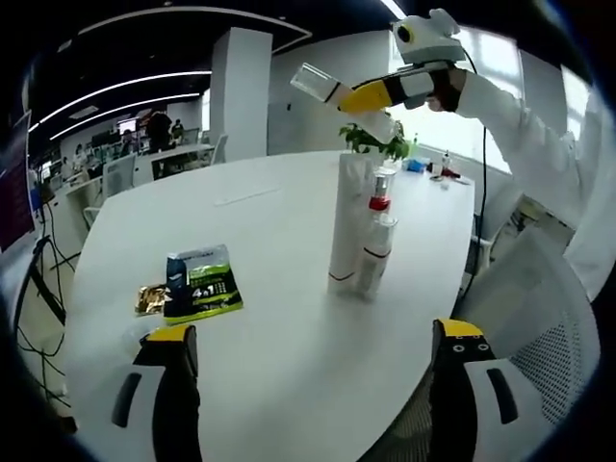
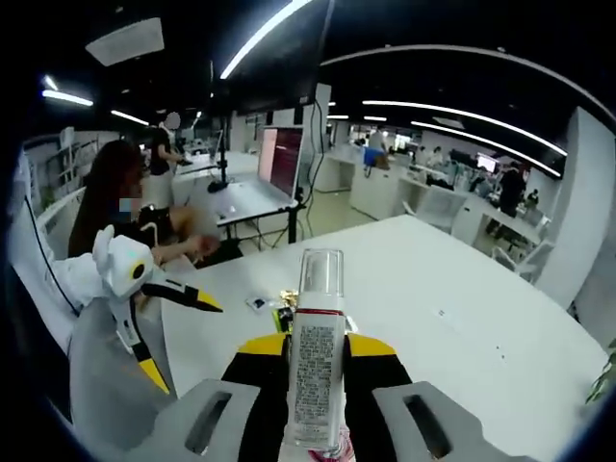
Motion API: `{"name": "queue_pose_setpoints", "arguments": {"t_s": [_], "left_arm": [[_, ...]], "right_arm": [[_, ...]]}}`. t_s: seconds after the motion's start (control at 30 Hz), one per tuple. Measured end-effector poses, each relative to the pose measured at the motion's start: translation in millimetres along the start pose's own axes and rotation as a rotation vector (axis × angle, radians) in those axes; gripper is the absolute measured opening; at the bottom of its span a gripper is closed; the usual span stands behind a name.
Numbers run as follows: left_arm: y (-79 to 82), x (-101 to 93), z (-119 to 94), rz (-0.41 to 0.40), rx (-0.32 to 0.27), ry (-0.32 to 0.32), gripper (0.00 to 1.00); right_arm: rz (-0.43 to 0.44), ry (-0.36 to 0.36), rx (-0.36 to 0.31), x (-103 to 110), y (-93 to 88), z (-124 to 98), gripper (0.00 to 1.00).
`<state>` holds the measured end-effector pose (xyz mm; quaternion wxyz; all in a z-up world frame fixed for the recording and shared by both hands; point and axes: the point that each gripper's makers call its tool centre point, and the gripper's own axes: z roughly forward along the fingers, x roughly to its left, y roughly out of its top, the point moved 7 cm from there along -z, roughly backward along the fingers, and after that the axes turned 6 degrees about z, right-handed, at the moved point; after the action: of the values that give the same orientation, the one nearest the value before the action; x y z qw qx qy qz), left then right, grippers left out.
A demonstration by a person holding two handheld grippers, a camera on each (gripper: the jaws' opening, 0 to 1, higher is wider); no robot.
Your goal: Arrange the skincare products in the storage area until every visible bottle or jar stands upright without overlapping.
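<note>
White bottle (image 2: 316,371) clamped in right gripper (image 2: 318,361), cap pointing forward.

Two grippers are in play: the left gripper (image 1: 313,361), its jaws apart over the tabletop (image 1: 269,318), and the right gripper (image 2: 315,361), whose jaws clamp one bottle with a clear cap (image 2: 317,371).

Standing on the tabletop are two upright containers side by side: one tall white tube (image 1: 348,226) and one white spray bottle with a red collar (image 1: 377,245). That makes three skincare containers in all.

Lying flat are one green and white sachet (image 1: 202,281) and one small gold packet (image 1: 149,298) just beside it.

One potted plant (image 1: 375,141) stands at the far edge, with a few small items near it, too small to count.
</note>
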<state>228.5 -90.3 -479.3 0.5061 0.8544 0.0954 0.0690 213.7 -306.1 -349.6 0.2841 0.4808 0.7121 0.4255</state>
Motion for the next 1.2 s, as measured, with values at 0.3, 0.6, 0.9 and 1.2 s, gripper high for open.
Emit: {"name": "queue_pose_setpoints", "arguments": {"t_s": [0.3, 0.6, 0.9, 1.2], "left_arm": [[2.2, 0.3, -0.5, -0.013, -0.022, -0.008, 0.92], [6.2, 3.0, -3.3, -0.032, -0.052, 0.013, 0.85], [15.7, 10.5, -10.6, -0.159, -0.165, 0.015, 0.77], [22.4, 9.1, -14.6, -0.290, -0.251, -0.052, 0.62]], "right_arm": [[0.038, 0.036, -0.004, 26.1, -19.3, -0.7, 0.14], [0.100, 0.069, 0.000, 47.1, -43.8, 6.8, 0.14], [0.148, 0.078, 0.027, 61.6, -68.5, 13.1, 0.14], [0.171, 0.062, 0.062, 76.0, -99.9, 25.8, 0.14]]}}
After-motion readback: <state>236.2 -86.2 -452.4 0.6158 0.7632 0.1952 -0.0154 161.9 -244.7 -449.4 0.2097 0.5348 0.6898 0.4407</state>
